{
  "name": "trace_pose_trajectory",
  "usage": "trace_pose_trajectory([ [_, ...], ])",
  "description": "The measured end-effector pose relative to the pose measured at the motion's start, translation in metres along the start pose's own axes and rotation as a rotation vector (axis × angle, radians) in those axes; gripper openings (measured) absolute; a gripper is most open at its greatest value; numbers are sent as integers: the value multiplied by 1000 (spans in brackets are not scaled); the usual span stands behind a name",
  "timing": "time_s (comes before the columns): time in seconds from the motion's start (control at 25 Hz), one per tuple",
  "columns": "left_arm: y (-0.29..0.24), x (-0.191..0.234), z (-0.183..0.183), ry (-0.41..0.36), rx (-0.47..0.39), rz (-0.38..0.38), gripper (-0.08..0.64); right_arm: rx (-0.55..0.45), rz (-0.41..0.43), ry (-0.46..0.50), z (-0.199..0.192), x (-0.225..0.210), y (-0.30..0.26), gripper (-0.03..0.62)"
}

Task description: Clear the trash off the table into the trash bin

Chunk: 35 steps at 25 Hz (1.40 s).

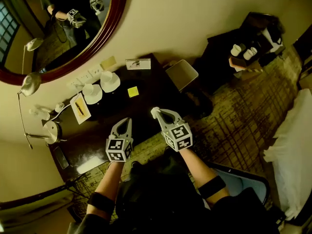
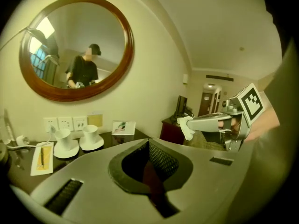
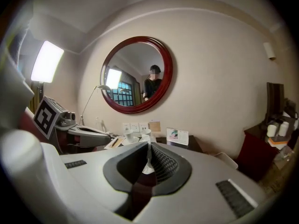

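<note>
My right gripper (image 1: 156,113) is shut on a small white crumpled paper scrap (image 1: 154,112), held above the dark table (image 1: 151,89); in the right gripper view the scrap (image 3: 148,165) sits pinched between the jaws. The left gripper (image 1: 127,121) hovers beside it to the left, shut with nothing between its jaws (image 2: 148,144). From the left gripper view the scrap (image 2: 187,127) shows at the right gripper's tip. A yellow sticky note (image 1: 133,91) lies on the table ahead. The white-lined trash bin (image 1: 182,73) stands off the table's right end.
Two white cups on saucers (image 1: 110,81) (image 1: 92,92), a small card (image 1: 138,64) and a paper with a pencil (image 1: 80,107) sit on the table. A kettle (image 1: 51,130) and lamp (image 1: 30,83) stand left. A round mirror (image 1: 63,28) hangs behind.
</note>
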State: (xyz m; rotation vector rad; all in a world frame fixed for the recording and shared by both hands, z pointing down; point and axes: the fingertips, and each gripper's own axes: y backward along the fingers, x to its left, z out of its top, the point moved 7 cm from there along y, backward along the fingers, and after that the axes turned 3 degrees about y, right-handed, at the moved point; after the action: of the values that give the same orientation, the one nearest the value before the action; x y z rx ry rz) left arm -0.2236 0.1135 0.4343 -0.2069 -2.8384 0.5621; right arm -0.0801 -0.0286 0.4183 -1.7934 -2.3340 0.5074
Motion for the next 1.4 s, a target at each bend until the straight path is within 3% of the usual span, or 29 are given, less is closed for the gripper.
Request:
trace_pose_trajectory([
  [0.36,-97,-134,10,-158,67,-391,3,-11,-395,-149,-41,-91,131,34],
  [0.6,-126,-224,-4,-222,126,-571,3,-8,-588,-238,-84,-119,211,34],
  [0.76,-140,-261,-19,-247,178,-634,3,7,-643,-271,-114,-130,232,34],
  [1.04,-174,-285,-67,-278,300,-679,3,87,-656,-359,-176,-148,220,34],
  [1.4,-238,-285,-193,-302,487,-681,3,207,-650,-509,-325,-170,172,34],
])
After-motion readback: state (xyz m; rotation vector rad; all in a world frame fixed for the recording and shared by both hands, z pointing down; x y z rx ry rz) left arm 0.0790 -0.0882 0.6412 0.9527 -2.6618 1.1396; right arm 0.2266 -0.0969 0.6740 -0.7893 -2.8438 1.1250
